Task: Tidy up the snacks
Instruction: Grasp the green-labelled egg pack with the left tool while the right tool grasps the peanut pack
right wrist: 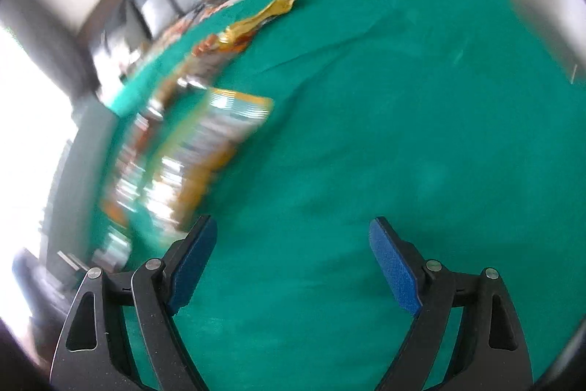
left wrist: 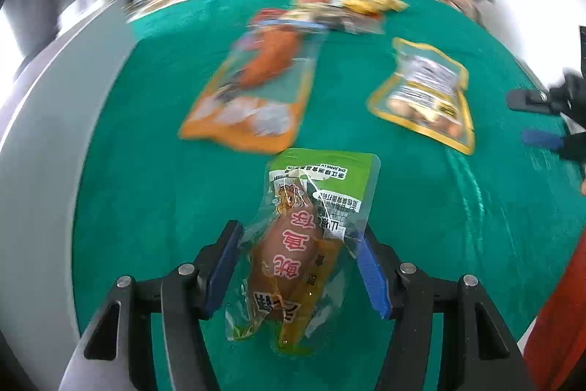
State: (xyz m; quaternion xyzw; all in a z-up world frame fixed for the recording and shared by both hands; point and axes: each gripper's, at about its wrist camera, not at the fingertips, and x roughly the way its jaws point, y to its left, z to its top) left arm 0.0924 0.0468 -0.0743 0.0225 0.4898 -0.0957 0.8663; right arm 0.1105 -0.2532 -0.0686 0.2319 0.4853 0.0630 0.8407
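Note:
My left gripper [left wrist: 298,257] is shut on a clear snack packet [left wrist: 311,226] with a green top, red characters and a brownish piece inside. Its blue pads press the packet's two sides, and the packet hangs sharp over the blurred green tablecloth [left wrist: 146,189]. My right gripper [right wrist: 293,251] stands open over bare green cloth [right wrist: 366,134] with nothing between its fingers. In the left wrist view the right gripper [left wrist: 527,118] shows at the right edge, near a yellow-rimmed packet [left wrist: 425,90].
An orange-rimmed packet [left wrist: 249,90] holding an orange piece lies beyond the held one. Several more packets [left wrist: 348,10] are heaped at the far edge. An orange-red sleeve [left wrist: 560,310] is at the lower right. Blurred packets [right wrist: 205,149] lie left of the right gripper.

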